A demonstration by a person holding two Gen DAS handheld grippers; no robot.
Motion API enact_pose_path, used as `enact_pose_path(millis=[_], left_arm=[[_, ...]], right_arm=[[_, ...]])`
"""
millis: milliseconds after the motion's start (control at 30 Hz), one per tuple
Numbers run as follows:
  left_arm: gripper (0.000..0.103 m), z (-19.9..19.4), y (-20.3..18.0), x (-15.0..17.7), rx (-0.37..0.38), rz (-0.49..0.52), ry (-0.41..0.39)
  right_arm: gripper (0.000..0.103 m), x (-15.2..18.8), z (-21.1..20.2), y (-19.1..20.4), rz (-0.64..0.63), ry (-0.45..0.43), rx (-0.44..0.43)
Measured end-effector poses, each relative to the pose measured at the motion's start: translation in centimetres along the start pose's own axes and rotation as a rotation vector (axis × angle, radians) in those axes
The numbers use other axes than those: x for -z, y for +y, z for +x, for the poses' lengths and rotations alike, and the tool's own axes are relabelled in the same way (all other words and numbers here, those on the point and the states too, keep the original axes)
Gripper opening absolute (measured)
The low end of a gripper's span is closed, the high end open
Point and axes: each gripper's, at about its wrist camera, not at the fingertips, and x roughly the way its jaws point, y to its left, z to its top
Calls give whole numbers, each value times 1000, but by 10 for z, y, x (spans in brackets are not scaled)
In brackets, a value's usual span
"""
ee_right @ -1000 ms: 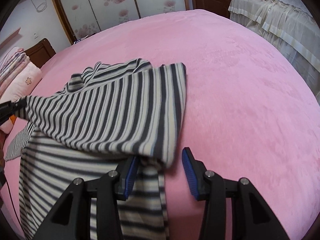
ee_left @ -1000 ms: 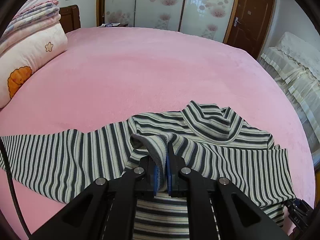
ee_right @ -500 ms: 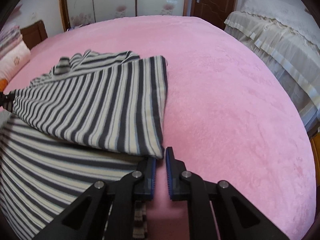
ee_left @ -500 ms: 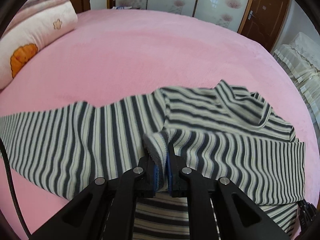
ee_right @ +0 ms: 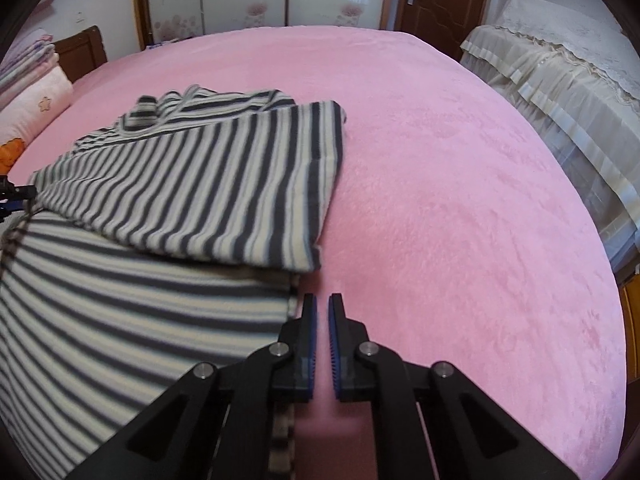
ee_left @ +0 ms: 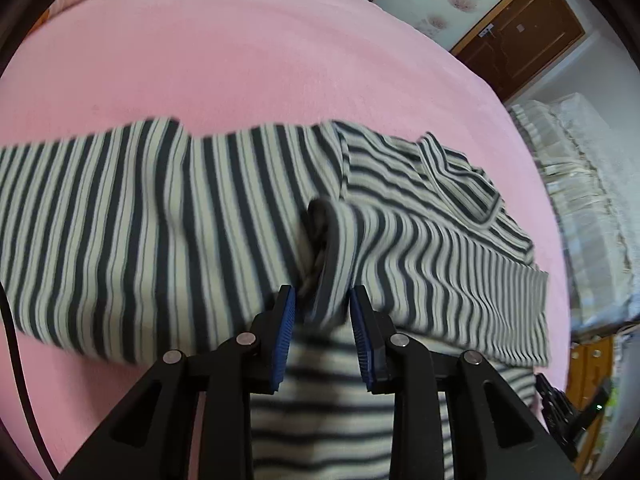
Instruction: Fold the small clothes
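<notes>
Striped top (ee_left: 168, 216): lies at bed (ee_left: 240, 60) centre, one sleeve crossing the chest toward 3 o'clock.
Left gripper (ee_left: 323, 312): fingers parted around the cuff, apparently letting it settle.
Right gripper (ee_right: 323, 312): clenched empty at the 5 o'clock hem.

left hand-held gripper (ee_left: 322, 300) now parted, releasing sleeve (ee_left: 332, 248)

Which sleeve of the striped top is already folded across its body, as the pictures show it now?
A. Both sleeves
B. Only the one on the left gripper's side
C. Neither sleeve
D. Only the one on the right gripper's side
D: in the right wrist view one sleeve lies across the striped top; in the left wrist view the other sleeve stretches out over the pink bed.
</notes>
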Motion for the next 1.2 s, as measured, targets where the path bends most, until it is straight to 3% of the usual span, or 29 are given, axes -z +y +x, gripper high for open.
enact_pose_path(millis=[200,433,467,500,733,900,1000,1200], left_arm=[[36,3,10,16,65,-76,-15],[35,13,15,20,119,-196,-81],[18,13,14,21,100,-202,-100],[9,13,13,21,85,-206,-108],[8,8,-6,21,-35,-279,5],[9,5,-1,13,-98,-245,69],[11,16,5,6,-81,-246,112],[21,16,4,1,-58,-215,113]], right_arm=[[6,1,-1,4,-21,-11,-5],[6,0,8,-1,17,3,-25],[6,0,9,-2,20,3,-27],[6,1,9,-3,25,5,-32],[6,-1,5,-10,47,4,-48],[6,1,3,-16,65,14,-54],[6,3,1,-17,62,16,-59],[6,4,-10,-8,23,7,-85]])
